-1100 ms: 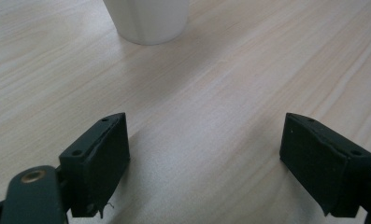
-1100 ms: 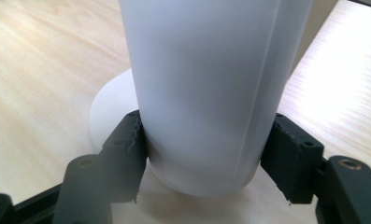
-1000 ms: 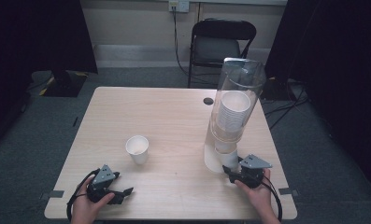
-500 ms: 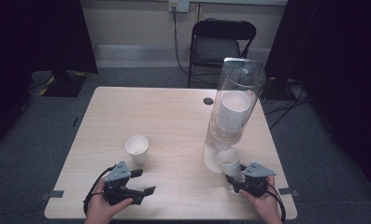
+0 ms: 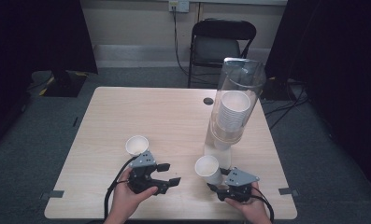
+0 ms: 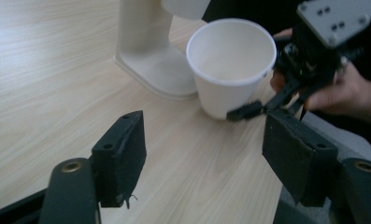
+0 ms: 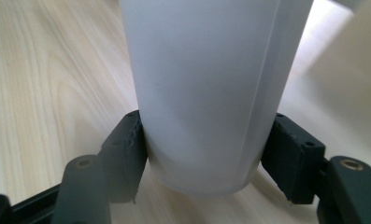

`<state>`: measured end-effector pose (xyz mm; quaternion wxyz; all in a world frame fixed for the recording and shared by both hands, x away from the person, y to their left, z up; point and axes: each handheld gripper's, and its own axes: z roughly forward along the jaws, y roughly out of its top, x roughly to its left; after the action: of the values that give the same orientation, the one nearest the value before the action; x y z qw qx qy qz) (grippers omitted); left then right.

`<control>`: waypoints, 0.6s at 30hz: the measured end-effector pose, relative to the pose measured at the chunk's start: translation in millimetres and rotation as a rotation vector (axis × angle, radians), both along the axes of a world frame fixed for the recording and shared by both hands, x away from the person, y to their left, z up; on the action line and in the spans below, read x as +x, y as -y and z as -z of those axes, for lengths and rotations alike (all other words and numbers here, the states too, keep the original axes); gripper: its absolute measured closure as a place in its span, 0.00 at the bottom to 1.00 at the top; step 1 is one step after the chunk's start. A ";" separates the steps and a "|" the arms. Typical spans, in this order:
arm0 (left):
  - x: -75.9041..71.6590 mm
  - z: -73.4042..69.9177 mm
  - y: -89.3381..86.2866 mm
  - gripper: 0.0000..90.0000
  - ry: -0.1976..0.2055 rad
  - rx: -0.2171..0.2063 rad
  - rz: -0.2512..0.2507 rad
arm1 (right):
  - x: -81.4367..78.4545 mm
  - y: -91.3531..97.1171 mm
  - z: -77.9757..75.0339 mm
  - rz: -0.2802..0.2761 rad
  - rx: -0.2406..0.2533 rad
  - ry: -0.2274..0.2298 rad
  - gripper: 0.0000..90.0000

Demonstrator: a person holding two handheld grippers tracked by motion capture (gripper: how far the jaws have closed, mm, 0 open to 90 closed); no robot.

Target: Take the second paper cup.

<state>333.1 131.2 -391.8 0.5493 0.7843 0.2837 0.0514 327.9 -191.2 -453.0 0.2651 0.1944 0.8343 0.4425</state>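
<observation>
My right gripper (image 5: 217,181) is shut on the lower part of a white paper cup (image 5: 208,168), held low over the table's front, tilted, its mouth to the left. In the right gripper view both pads press the cup (image 7: 206,93) from either side. My left gripper (image 5: 170,173) is open a short way left of it and points at the cup (image 6: 230,65). Its jaws have just been closing, with nothing between them. A second white cup (image 5: 137,144) stands upright on the table behind the left gripper. The clear cup dispenser (image 5: 234,93) holds a stack of cups.
The dispenser's cream base (image 5: 219,153) stands just behind the held cup, also seen as the base (image 6: 150,60). The wooden table (image 5: 164,116) has a small dark disc (image 5: 208,101) near its far edge. A folding chair (image 5: 220,42) stands beyond the table.
The right gripper has drawn the cup out from under the dispenser, toward the front and left. The left gripper has moved right and risen, toward that cup.
</observation>
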 end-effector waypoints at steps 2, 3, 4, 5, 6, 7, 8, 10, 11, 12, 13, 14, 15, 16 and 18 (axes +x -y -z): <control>4.7 -5.1 5.0 0.39 -0.018 -0.022 0.003 | 0.0 -9.0 -2.2 -0.033 -0.008 0.021 0.39; 6.7 -7.5 7.3 0.41 -0.027 -0.021 -0.005 | -0.2 -12.6 -2.5 -0.042 -0.022 0.037 0.39; 8.7 -9.0 9.8 0.41 -0.035 -0.018 -0.015 | -0.3 -15.6 -2.3 -0.060 -0.038 0.050 0.39; 10.2 -9.8 11.7 0.44 -0.047 -0.013 -0.022 | -0.3 -17.9 -1.8 -0.073 -0.047 0.055 0.39; 13.1 -10.8 13.6 0.46 -0.062 0.006 -0.033 | -0.8 -19.5 -1.6 -0.084 -0.049 0.061 0.39; 15.2 -10.2 15.4 0.47 -0.084 0.010 -0.031 | -1.1 -21.8 -1.8 -0.097 -0.042 0.067 0.39; 17.4 -8.9 17.4 0.49 -0.103 0.022 -0.029 | -1.4 -23.1 -2.5 -0.109 -0.032 0.068 0.39; 20.9 -5.1 20.6 0.49 -0.126 0.030 -0.021 | -1.7 -26.0 -4.4 -0.128 -0.024 0.081 0.39; 21.9 -3.9 22.0 0.50 -0.135 0.037 -0.015 | -1.1 -27.8 -5.1 -0.141 -0.021 0.086 0.39; 22.9 -3.1 22.9 0.55 -0.145 0.030 -0.005 | -0.5 -29.7 -5.5 -0.148 -0.019 0.087 0.39; 23.1 -2.5 23.6 0.59 -0.158 0.019 0.001 | 0.0 -31.9 -5.8 -0.147 -0.024 0.090 0.38; 22.8 -2.4 24.2 0.68 -0.178 0.026 0.004 | 0.4 -34.1 -6.0 -0.157 -0.019 0.083 0.38; 22.7 -1.9 24.4 0.75 -0.187 0.040 -0.003 | 0.8 -36.5 -6.1 -0.164 -0.014 0.084 0.38; 22.4 -1.8 23.7 0.79 -0.193 0.057 -0.021 | 0.6 -39.6 -6.3 -0.167 -0.021 0.085 0.38; 23.0 -2.7 18.9 0.87 -0.242 0.062 -0.051 | -0.7 -46.0 -5.7 -0.178 -0.041 0.091 0.38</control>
<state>356.2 112.3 -389.1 0.4849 0.7940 0.3660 -0.0210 327.2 -145.2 -447.3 0.2660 0.0936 0.8442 0.4558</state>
